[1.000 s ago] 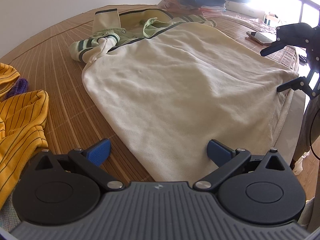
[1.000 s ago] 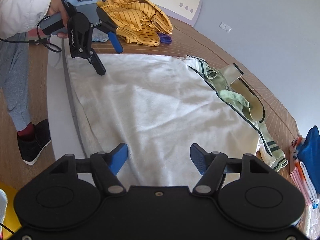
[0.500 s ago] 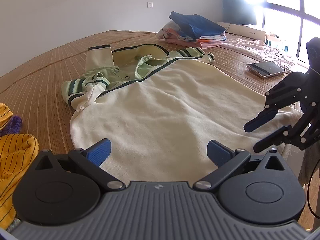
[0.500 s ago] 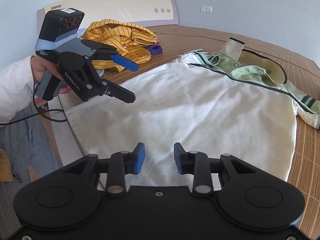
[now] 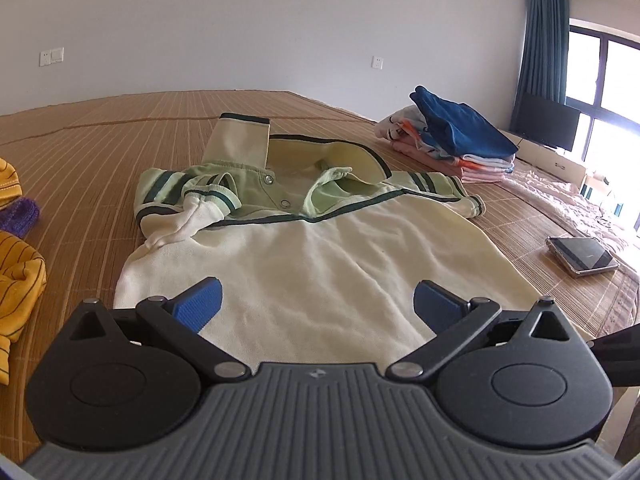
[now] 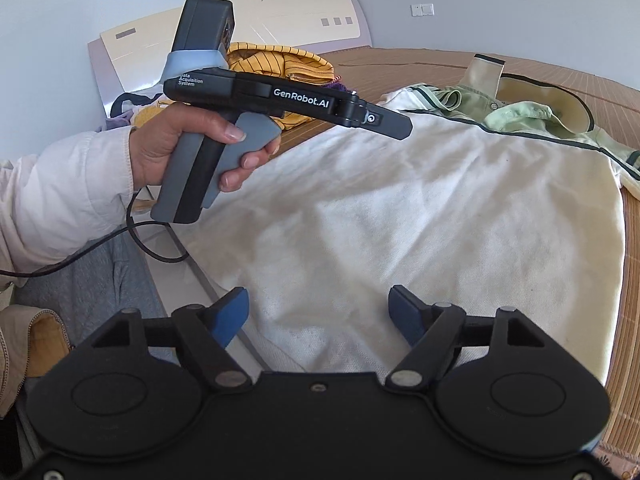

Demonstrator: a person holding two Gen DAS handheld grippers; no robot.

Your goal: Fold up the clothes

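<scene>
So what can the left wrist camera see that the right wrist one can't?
Only the left view shows the folded clothes stack, the tablet and the window. Only the right view shows the hand holding the left gripper, and the headboard. Both show the cream garment and the yellow striped clothing.

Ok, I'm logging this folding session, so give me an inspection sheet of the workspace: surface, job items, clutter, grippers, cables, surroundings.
Surface: woven bamboo mat covering the bed.
Job's things: cream sweatshirt spread flat, its green-trimmed collar at the far end; folded clothes stack behind it.
Clutter: yellow striped garment, purple item, phone on the mat.
Grippers: left gripper jaws open, holding nothing; right gripper jaws open, holding nothing; both over the sweatshirt's near hem.
Cables: black cable hanging from the left handle.
Surroundings: headboard, window, blue curtain, monitor.
</scene>
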